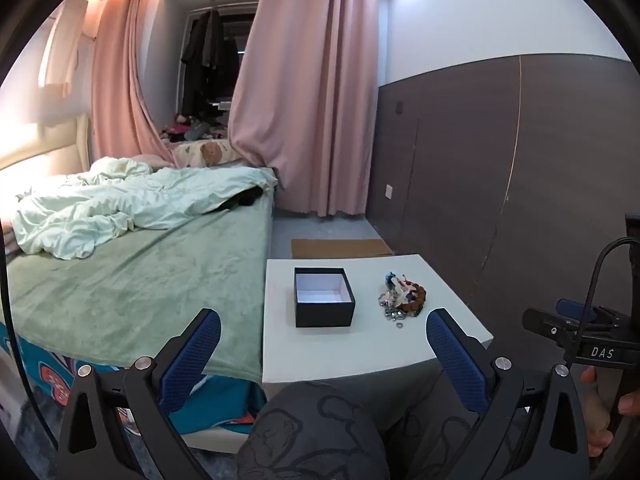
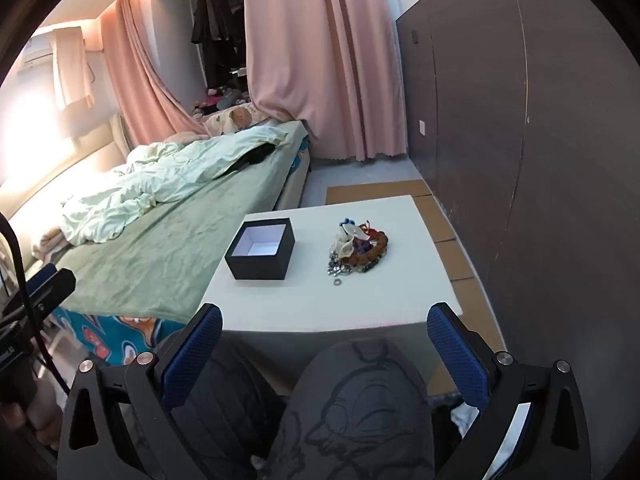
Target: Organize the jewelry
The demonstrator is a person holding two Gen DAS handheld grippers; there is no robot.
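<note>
A small white table holds an open black box with a white, empty inside. To its right lies a pile of jewelry: a brown bead bracelet, silver pieces, and a loose ring at the front. My left gripper is open and empty, held short of the table's near edge. My right gripper is open and empty, also short of the near edge. The right gripper also shows at the right edge of the left wrist view.
A bed with green sheet and rumpled quilt adjoins the table's left side. A brown panelled wall runs on the right. Cardboard lies on the floor beyond the table. My knees are under the grippers.
</note>
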